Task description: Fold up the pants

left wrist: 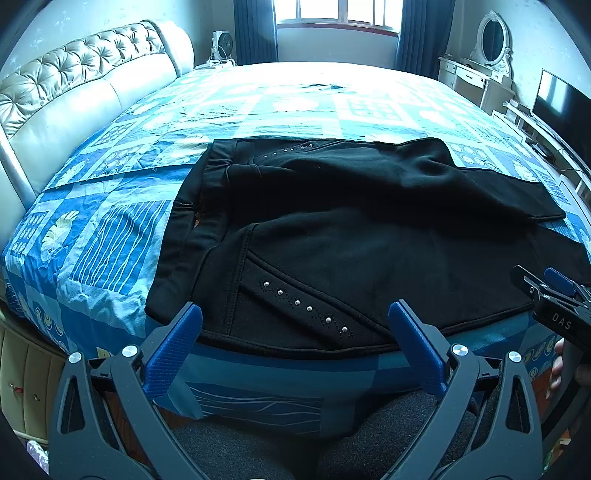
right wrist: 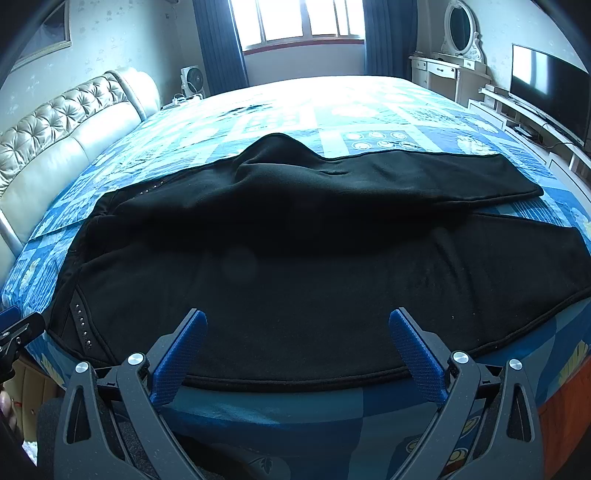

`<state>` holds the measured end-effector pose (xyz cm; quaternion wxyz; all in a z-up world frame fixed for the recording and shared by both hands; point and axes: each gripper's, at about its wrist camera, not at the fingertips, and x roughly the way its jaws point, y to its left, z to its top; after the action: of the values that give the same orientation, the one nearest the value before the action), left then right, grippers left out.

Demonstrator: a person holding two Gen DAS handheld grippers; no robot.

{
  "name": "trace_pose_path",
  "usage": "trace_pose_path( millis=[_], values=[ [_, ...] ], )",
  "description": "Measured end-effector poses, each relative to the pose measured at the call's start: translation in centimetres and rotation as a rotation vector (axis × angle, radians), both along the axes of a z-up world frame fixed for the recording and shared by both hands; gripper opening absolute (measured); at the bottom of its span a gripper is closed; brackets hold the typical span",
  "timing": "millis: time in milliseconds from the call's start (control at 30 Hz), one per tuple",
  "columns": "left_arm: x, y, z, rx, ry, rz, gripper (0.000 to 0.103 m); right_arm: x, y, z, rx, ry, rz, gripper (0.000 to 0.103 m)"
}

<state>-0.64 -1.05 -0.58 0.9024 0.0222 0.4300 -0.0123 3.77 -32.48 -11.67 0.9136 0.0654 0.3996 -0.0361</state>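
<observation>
Left gripper (left wrist: pixel 294 317) spread wide, gripping nothing, poised at the near bed edge just short of the pants' (left wrist: pixel 354 229) studded pocket (left wrist: pixel 306 308). Right gripper (right wrist: pixel 297 326) likewise wide and bare, over the near hem of the same cloth. Black pants laid crosswise on the blue patchwork bedspread (left wrist: pixel 110 229), waistband (left wrist: pixel 207 206) toward the headboard side, two legs running off to the right, the farther leg (right wrist: pixel 424 173) rumpled and partly lapped over the nearer. Beyond, tufted headboard (left wrist: pixel 74 74) at left, fan (right wrist: pixel 192 81) by the curtains, window (left wrist: pixel 332 11) at the far wall, vanity mirror (right wrist: pixel 460 29) and TV (right wrist: pixel 546 88) at right.
</observation>
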Motion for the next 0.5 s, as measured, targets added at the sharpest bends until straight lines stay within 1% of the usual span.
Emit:
trace_pose_path(
  millis=[500],
  values=[
    [0.02,0.01,-0.17,0.005,0.001,-0.004,0.101,0.03,0.10,-0.19,0.004,0.008,0.011,0.099]
  ],
)
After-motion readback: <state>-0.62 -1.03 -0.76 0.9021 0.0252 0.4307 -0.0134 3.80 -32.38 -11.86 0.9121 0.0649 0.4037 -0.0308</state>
